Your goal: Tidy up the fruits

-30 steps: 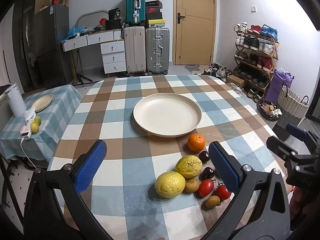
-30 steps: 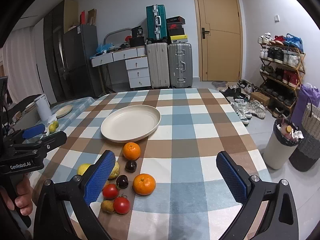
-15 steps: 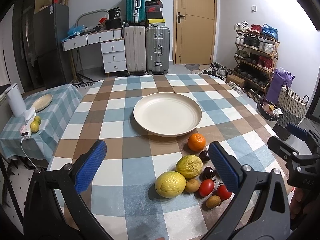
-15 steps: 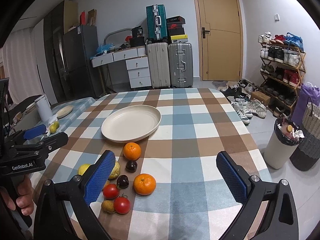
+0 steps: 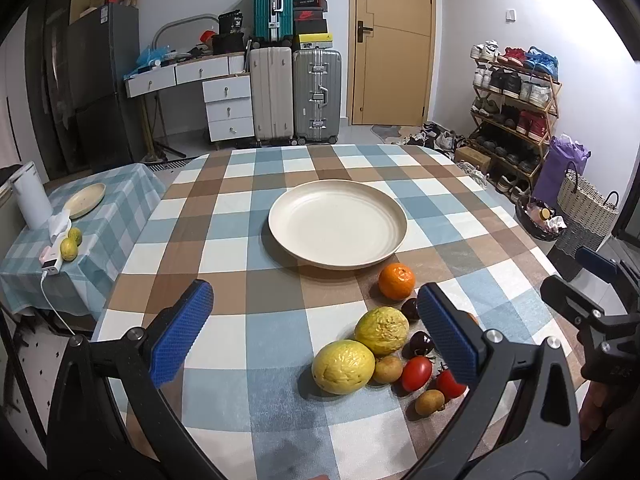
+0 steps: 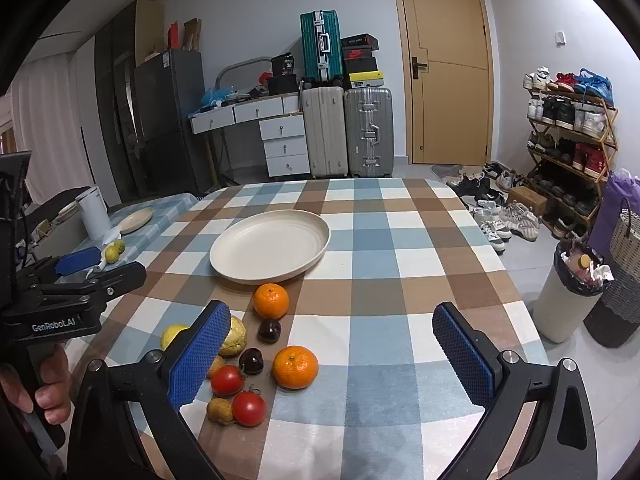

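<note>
A cream plate sits empty in the middle of the checked table. In front of it lie loose fruits: two oranges, two yellow lemons, two tomatoes, two dark plums and small brown fruits. My left gripper is open and empty above the table's near edge, left of the fruits. My right gripper is open and empty, with the near orange between its fingers in view.
A low side table at the left holds a small plate, two lemons and a white jug. A bin and baskets stand at the right. Suitcases, drawers and a shoe rack stand at the back.
Both grippers have drifted very slightly; the scene is nearly unchanged. No fruit has moved.
</note>
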A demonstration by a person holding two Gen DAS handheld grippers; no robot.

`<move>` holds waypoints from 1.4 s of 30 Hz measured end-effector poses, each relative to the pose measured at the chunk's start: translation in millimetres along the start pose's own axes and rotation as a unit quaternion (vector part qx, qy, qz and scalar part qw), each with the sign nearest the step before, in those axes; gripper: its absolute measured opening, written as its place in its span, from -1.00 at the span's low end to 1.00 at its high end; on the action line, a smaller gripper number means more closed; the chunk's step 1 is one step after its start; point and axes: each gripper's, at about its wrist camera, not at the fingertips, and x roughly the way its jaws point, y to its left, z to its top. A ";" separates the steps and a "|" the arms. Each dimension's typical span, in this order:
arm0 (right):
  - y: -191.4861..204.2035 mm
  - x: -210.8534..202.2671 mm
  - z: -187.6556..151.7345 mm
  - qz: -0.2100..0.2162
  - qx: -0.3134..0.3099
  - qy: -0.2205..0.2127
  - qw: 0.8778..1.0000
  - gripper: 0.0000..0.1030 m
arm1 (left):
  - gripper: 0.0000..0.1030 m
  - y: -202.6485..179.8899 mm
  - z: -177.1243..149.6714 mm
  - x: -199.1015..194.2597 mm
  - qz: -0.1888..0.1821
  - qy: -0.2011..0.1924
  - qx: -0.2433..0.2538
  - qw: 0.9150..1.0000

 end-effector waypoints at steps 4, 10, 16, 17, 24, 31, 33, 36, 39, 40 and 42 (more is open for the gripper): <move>-0.1 1.8 -1.9 0.004 0.001 0.001 1.000 1.00 | 0.99 1.5 -0.4 5.7 -0.003 0.010 -0.002 1.000; -1.9 8.5 -6.6 0.013 0.007 0.009 1.000 1.00 | 0.99 7.6 -7.4 27.1 -0.018 0.041 -0.014 0.999; -4.3 20.3 -14.2 0.017 0.011 0.021 1.000 1.00 | 0.99 8.2 -19.1 53.5 -0.040 0.078 -0.019 0.996; -5.0 22.4 -15.2 0.017 0.012 0.023 1.000 1.00 | 0.99 7.8 -21.0 57.0 -0.043 0.081 -0.019 0.996; -10.5 35.9 -22.2 0.020 0.021 0.038 0.999 1.00 | 0.99 9.2 -33.6 84.7 -0.063 0.112 -0.032 0.991; -15.3 47.2 -26.2 0.023 0.026 0.046 0.998 1.00 | 0.85 16.7 -43.9 103.9 -0.098 0.137 -0.053 0.984; -15.6 50.3 -27.0 0.023 0.027 0.049 0.998 1.00 | 0.68 17.9 -46.6 107.1 -0.111 0.144 -0.056 0.982; -15.3 53.0 -28.3 0.026 0.029 0.053 0.998 1.00 | 0.42 17.1 -50.6 113.3 -0.137 0.157 -0.062 0.976; -15.3 56.3 -29.2 0.025 0.027 0.057 0.998 1.00 | 0.17 18.9 -54.7 117.2 -0.171 0.172 -0.080 0.967; -14.8 57.3 -29.3 0.025 0.027 0.058 0.998 1.00 | 0.11 19.6 -54.9 118.0 -0.180 0.170 -0.084 0.965; -14.5 58.0 -29.9 0.027 0.027 0.059 0.998 1.00 | -0.07 19.1 -54.6 117.0 -0.183 0.167 -0.084 0.965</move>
